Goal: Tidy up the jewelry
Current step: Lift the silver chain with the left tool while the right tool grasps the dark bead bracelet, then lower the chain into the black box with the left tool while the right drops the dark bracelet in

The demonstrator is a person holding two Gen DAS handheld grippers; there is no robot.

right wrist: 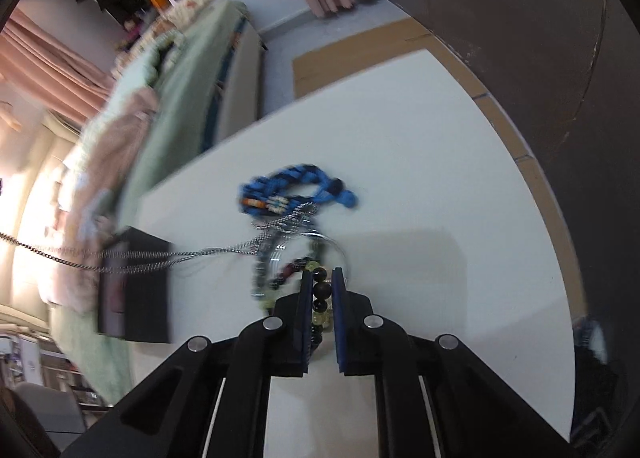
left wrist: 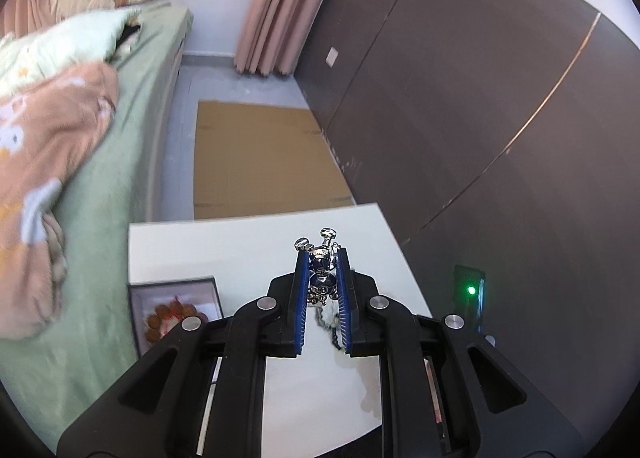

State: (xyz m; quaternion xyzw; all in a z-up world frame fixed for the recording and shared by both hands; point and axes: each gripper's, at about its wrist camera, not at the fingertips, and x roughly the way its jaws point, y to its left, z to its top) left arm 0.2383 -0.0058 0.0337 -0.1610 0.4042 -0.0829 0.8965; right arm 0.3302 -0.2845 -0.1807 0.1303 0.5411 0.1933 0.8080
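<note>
– How far along is she, do you reckon?

– Early, I'd say. The left gripper (left wrist: 323, 258) is clamped on a silver-and-blue pendant (left wrist: 324, 270), held above the white table (left wrist: 208, 250), its chain (right wrist: 132, 258) trailing off towards the pile.

– And the other hand?

– The right gripper (right wrist: 322, 278) is pinched on a bead bracelet (right wrist: 322, 298), dark and yellowish beads, just at the edge of the tangle.

– Anything put away?

– One orange bead bracelet (left wrist: 168, 318) lies in the dark box (left wrist: 176, 282) at the table's near left edge. The blue braided cord (right wrist: 296, 190) and the other strands sit heaped together on the tabletop. Most of the sorting looks undone to me.
</note>
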